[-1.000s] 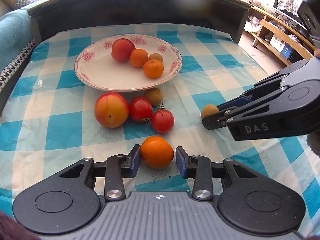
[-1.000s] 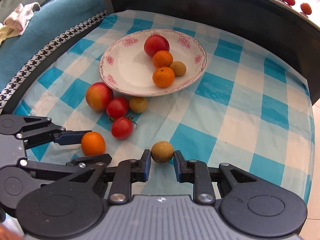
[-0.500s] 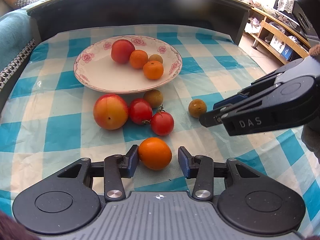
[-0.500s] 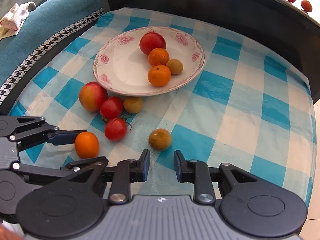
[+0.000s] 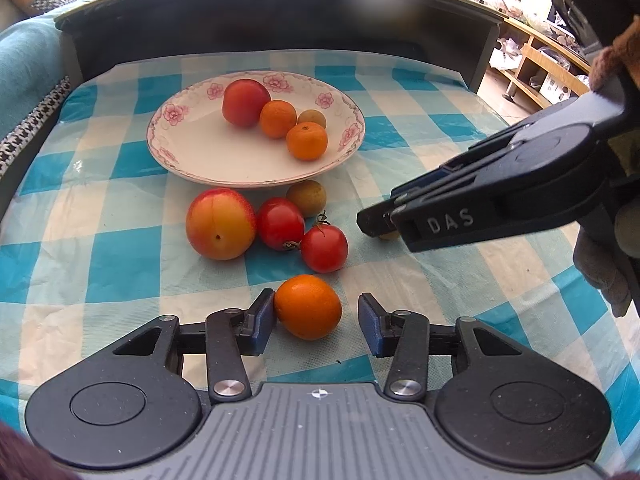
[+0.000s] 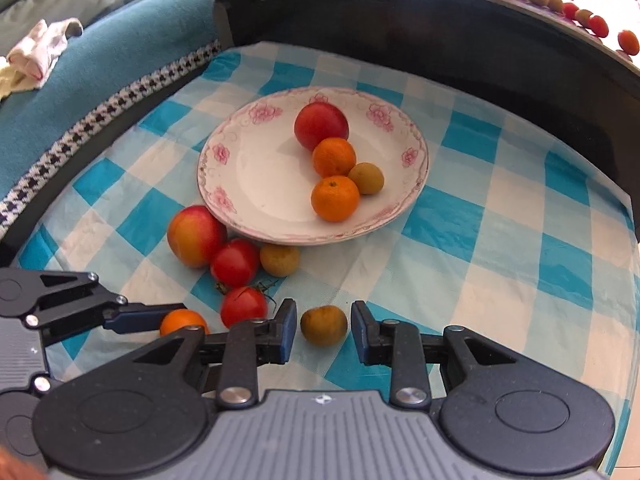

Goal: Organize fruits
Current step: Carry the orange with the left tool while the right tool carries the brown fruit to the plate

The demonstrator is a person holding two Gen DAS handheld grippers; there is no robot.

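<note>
Bare desk (image 6: 500,280) lies open right of the plate (image 6: 248,216). A fruit cluster (image 6: 236,268) crowds the plate's near rim, blocking the left approach.

Plate (image 6: 256,184) w/ 4 fruits; orange (image 5: 307,306), brown longan (image 6: 323,325), tomatoes (image 5: 323,248), peach (image 5: 220,223) loose on cloth nr its rim.

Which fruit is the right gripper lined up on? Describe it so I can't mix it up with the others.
Start at the flowered plate on the checked cloth and come toward the camera, past the cluster of red fruit at its near rim. Alone on the cloth, between the right gripper's open fingers, sits a small longan. It is dull brownish-yellow, unlike the glossy red tomato to its left.
</note>
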